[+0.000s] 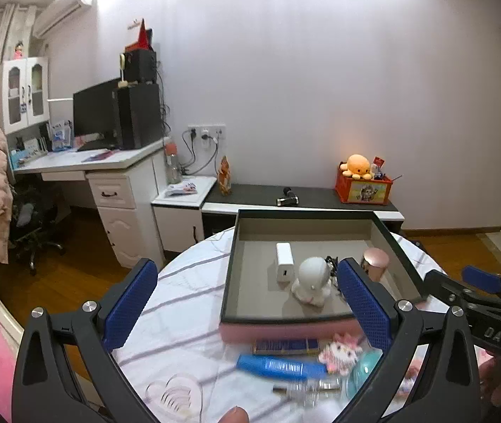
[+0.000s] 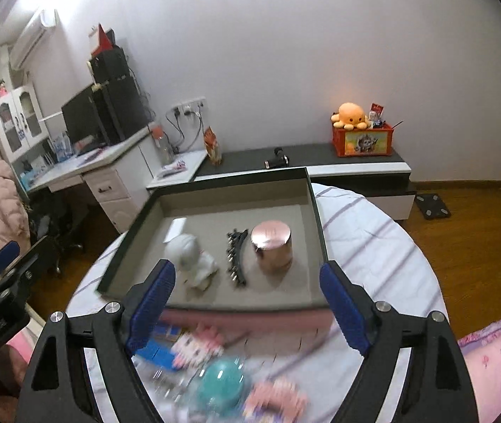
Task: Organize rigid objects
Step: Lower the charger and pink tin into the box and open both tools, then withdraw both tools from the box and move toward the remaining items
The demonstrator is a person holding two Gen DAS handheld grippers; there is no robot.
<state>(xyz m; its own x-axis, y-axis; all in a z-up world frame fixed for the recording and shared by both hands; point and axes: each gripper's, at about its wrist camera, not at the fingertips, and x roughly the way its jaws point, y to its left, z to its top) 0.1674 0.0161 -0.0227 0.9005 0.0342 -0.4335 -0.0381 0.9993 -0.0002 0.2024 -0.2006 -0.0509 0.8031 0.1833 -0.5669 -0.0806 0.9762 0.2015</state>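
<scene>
The round desk with the white striped cloth (image 2: 373, 246) has bare room on its right side, out to the curved edge, and bare cloth on the left too. Wood floor lies past the edge.

A wide, shallow tray with dark walls and a grey floor (image 2: 317, 218) sits on the far part of the desk. In it are a white robot-shaped toy (image 2: 194, 257), a black toothed hair clip (image 2: 234, 257) and a shiny pink round tin (image 2: 272, 248) side by side, and a small white box (image 1: 284, 262) farther back on the left. The far half of the tray is free.

On the near side of the tray, small things lie blurred on the cloth: a blue tube (image 1: 280, 366), a dark blue flat box (image 1: 287, 346), a pink bead figure (image 1: 340, 352) and a teal ball (image 2: 222, 382).

The left tool (image 1: 250, 306) is spread wide with nothing in it. The right tool (image 2: 250, 308) is spread too and holds nothing. Both hang over the near things.
</scene>
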